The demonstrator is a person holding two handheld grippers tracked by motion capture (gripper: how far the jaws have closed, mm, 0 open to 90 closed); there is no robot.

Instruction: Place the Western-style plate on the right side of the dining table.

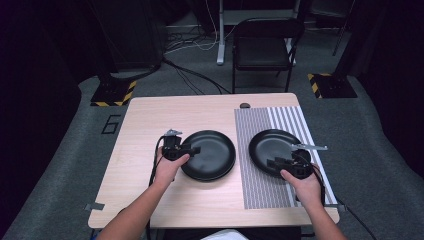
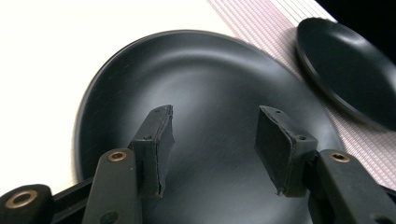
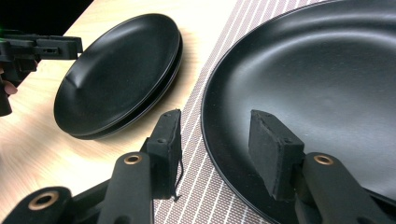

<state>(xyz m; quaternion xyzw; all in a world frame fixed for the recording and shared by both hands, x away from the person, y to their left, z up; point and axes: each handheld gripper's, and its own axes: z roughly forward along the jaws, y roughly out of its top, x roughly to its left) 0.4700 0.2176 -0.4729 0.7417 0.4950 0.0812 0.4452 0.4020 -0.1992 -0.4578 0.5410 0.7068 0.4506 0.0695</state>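
A stack of two black plates [image 1: 215, 150] [image 3: 121, 65] lies on the wooden table, just left of a striped mat [image 1: 260, 190]. A single black plate [image 1: 272, 142] [image 3: 317, 70] rests on that mat. My left gripper [image 1: 196, 149] [image 2: 215, 112] reaches over the stack's left rim, jaws open above the top plate [image 2: 210, 70] with nothing between them. My right gripper [image 1: 273, 162] [image 3: 215, 116] is open at the single plate's near rim. One jaw hangs over the mat [image 3: 210, 186], the other over the plate, and neither pad presses on it.
A small dark knob [image 1: 245, 105] sits at the table's far edge. Behind the table stand a black folding chair [image 1: 262, 47] and two stand bases with yellow-black tape [image 1: 112, 92] [image 1: 332, 85]. Cables run over the floor.
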